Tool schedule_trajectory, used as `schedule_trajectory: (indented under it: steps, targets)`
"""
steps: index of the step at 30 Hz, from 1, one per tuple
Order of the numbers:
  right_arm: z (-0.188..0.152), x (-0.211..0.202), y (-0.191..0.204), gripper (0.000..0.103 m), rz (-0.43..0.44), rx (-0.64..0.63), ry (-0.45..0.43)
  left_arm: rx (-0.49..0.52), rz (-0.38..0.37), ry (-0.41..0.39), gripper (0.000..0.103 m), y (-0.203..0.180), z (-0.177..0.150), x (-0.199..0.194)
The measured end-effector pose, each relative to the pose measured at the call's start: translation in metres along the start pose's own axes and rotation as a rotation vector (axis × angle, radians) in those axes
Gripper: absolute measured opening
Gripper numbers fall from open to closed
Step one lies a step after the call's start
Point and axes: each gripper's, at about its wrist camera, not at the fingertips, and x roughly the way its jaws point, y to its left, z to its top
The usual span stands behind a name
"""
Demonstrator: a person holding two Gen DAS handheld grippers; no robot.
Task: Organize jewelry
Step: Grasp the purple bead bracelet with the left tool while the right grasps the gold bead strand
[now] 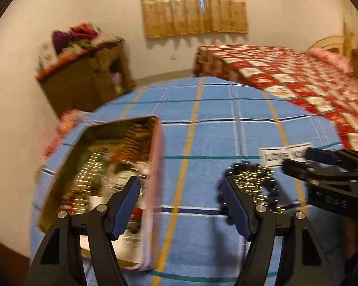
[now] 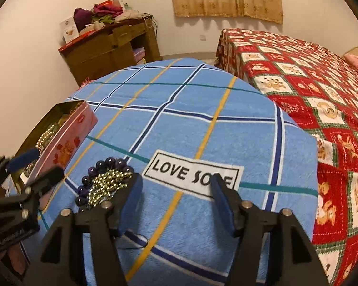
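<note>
An open pink tin (image 1: pixel 156 166) (image 2: pixel 69 138) holding several gold bead chains and other jewelry stands at the left of the blue checked tablecloth (image 2: pixel 179 119). A purple bead bracelet (image 2: pixel 107 163) (image 1: pixel 273 186) and a gold bead chain (image 2: pixel 107 183) (image 1: pixel 252 180) lie in a heap on the cloth, right of the tin. My left gripper (image 1: pixel 181 188) (image 2: pixel 39 166) is open, one finger over the tin and the other over the heap, with nothing between them. My right gripper (image 2: pixel 176 186) (image 1: pixel 298 159) is open and empty, its left finger just right of the heap.
A white "LOVE" label (image 2: pixel 191 174) is printed on the cloth ahead of the right gripper. A bed with a red patchwork quilt (image 2: pixel 310 83) stands close on the right. A wooden cabinet (image 2: pixel 112 45) piled with clothes is against the far wall.
</note>
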Motion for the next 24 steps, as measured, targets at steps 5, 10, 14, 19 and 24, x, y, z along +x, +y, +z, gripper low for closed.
schedule_trajectory:
  steps: [5,10,14,19,24]
  targets:
    - [0.001,0.000,-0.005,0.069,0.014,0.034,-0.012,0.019,-0.036,-0.029,0.062,-0.007,0.001,-0.007]
    - [0.000,-0.003,-0.003,0.069,0.013,0.023,-0.028,0.011,-0.143,0.101,0.028,-0.017,-0.006,0.022]
    - [-0.001,-0.003,-0.006,0.069,0.022,0.041,-0.026,-0.048,-0.207,0.138,0.028,-0.012,-0.008,0.027]
    - [0.000,-0.002,-0.005,0.070,0.020,0.039,-0.021,-0.059,-0.234,0.169,0.028,-0.014,-0.010,0.034]
    - [0.000,-0.002,-0.006,0.071,0.019,0.041,-0.022,-0.050,-0.239,0.164,0.016,-0.014,-0.009,0.035]
